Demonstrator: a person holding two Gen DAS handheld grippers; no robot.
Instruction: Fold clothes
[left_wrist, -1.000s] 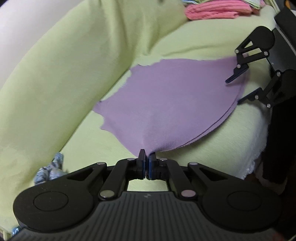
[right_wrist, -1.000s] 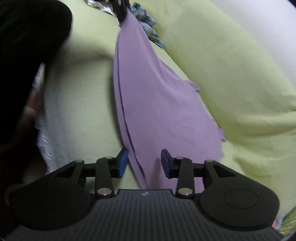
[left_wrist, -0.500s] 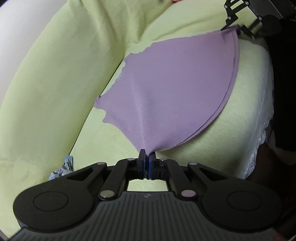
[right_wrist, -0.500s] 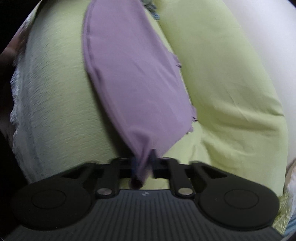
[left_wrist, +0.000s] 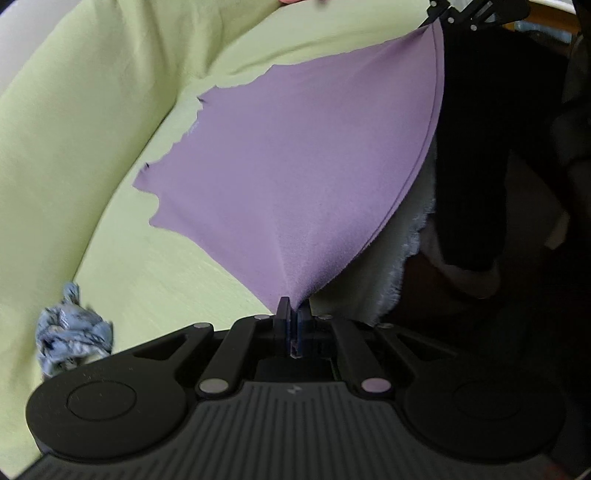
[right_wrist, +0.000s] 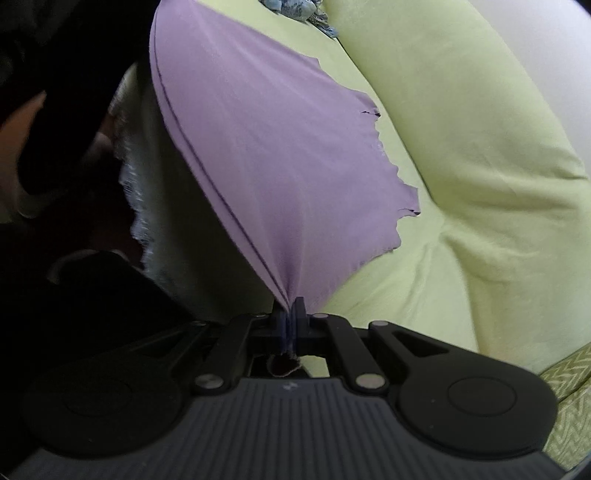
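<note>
**Purple cloth held at both ends**

The purple cloth (left_wrist: 295, 166) is pinched at one corner by the clenched left gripper (left_wrist: 291, 314) and at the other by the clenched right gripper (right_wrist: 291, 314), stretched above the green-covered sofa (left_wrist: 92, 147). A crumpled blue garment (left_wrist: 66, 339) is seen nearby.

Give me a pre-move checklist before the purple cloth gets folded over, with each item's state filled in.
1. Left claw shut on a corner of the purple cloth: ok.
2. Right claw shut on the opposite corner of the cloth: ok; a tuft pokes out behind the pads.
3. Hemmed edge stretched between the two claws, no sag: ok.
4. Frayed far edge free and flat: cannot tell; it lies toward the green sofa cover, contact unclear.
5. Landing area on the seat: ok; the crumpled blue patterned cloth sits apart, off to one side.
6. Cloth layers aligned along the hem: cannot tell.
</note>
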